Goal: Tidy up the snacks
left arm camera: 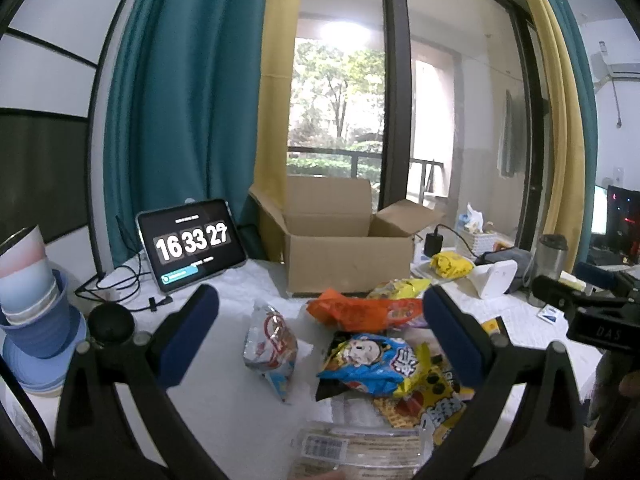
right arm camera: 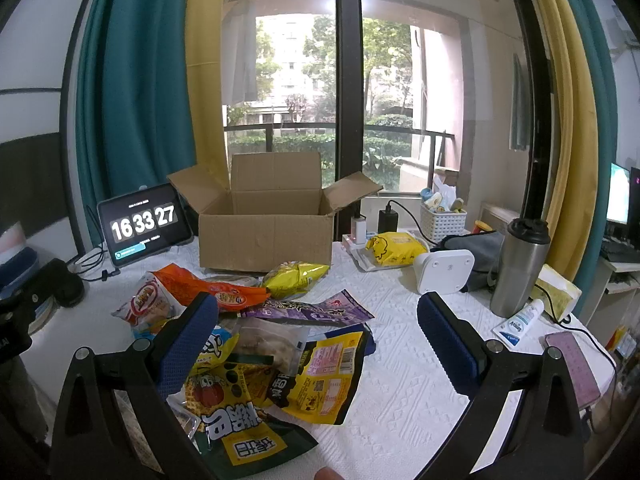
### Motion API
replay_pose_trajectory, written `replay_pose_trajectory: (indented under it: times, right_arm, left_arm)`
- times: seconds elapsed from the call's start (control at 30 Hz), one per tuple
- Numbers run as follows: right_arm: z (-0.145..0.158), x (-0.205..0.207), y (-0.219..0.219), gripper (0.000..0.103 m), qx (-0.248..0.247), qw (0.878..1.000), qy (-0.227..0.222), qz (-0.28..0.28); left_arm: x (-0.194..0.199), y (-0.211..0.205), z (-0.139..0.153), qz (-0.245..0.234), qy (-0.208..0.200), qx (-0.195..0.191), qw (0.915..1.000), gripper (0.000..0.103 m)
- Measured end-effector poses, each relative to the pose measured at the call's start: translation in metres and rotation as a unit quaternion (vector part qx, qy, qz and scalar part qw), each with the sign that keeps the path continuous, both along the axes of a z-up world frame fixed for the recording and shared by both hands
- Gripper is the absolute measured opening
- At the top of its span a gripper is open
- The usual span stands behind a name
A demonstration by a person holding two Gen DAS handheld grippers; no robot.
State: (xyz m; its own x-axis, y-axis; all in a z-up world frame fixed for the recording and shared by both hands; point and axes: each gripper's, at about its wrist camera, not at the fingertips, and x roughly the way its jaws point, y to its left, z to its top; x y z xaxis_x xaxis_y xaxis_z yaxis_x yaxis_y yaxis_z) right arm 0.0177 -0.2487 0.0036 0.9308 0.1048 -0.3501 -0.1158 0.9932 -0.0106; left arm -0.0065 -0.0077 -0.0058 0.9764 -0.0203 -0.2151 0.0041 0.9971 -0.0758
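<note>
A pile of snack bags lies on the white table: an orange bag (left arm camera: 360,312) (right arm camera: 208,286), a blue cartoon bag (left arm camera: 372,364), a silver-and-red bag (left arm camera: 270,344) (right arm camera: 146,306), a yellow bag (right arm camera: 296,274), a purple bag (right arm camera: 316,310) and a yellow labelled bag (right arm camera: 324,376). An open cardboard box (left arm camera: 344,240) (right arm camera: 266,226) stands behind them. My left gripper (left arm camera: 320,328) is open above the pile, holding nothing. My right gripper (right arm camera: 318,328) is open over the pile's right side, holding nothing.
A tablet clock (left arm camera: 190,246) (right arm camera: 144,224) leans at the back left. Stacked blue bowls (left arm camera: 36,312) stand at the left. A steel tumbler (right arm camera: 518,266), a white device (right arm camera: 444,270), a white basket (right arm camera: 442,224), a yellow pack (right arm camera: 394,250) and a phone (right arm camera: 572,364) lie to the right.
</note>
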Motion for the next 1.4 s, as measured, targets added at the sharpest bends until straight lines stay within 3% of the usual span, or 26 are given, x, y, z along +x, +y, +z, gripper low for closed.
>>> replay_pose_trajectory:
  times: [0.93,1.17,1.4]
  right_arm:
    - [-0.001,0.0,-0.002,0.102,0.0,1.0,-0.002,-0.005]
    - [-0.011,0.0,-0.005,0.102,-0.004,1.0,0.012,-0.006]
    - [-0.044,0.009,-0.008,0.102,-0.017,0.998,0.067,-0.012]
  left_arm:
    - [0.006,-0.002,-0.008,-0.012,0.014,-0.003,0.9998,0.103]
    - [0.016,0.001,-0.04,-0.042,0.096,-0.025,0.9942,0.103]
    - [0.031,-0.009,-0.09,-0.09,0.206,-0.051,0.9731,0.103]
